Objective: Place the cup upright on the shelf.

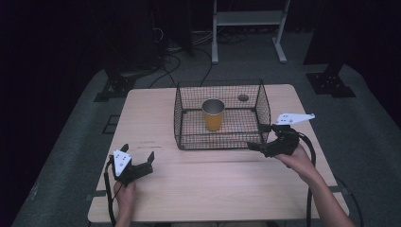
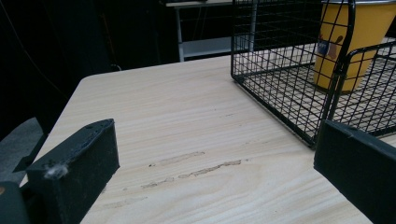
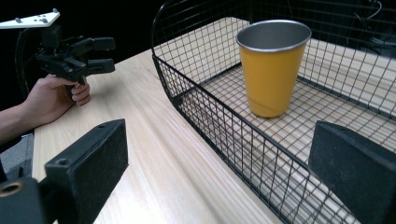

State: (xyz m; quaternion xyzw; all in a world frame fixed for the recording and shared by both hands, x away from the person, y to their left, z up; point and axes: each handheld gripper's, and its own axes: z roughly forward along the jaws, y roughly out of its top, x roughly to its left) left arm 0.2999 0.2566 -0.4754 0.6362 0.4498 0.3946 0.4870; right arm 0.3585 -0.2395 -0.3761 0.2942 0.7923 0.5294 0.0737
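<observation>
I had the yellow cup (image 1: 213, 114) standing upright inside the wire basket (image 1: 182, 124), roughly mid-floor, w/ its steel-lined mouth facing up. My guess was it stood there because the basket was where it belonged: walls all round, nothing crowding it, no gripper near enough to steady it. The basket itself sat toward the far half of the table (image 1: 198, 189), leaving the near half bare for both hands to work.

Right gripper (image 1: 261, 137) hovered at the basket's near right corner, just outside the front wall. In the right gripper view the jaws stood wide apart, one over bare wood and the other over the mesh, w/ the cup (image 3: 272, 70) well beyond them, so no contact w/ cup. Whether a jaw tip brushed the wire I couldn't tell; it looked close but apart. It held nothing. I judged it was placed there either to reach over the rim or having just cleared it.

Left gripper (image 1: 138, 158) was parked near the front left of the table, well away from the basket, hand low on the wood. In the left gripper view its jaws were also spread wide, w/ only tabletop between them; the basket (image 2: 280, 93) and cup (image 2: 348, 46) sat off ahead. Empty too, prob. idle and kept out of the other arm's way.
</observation>
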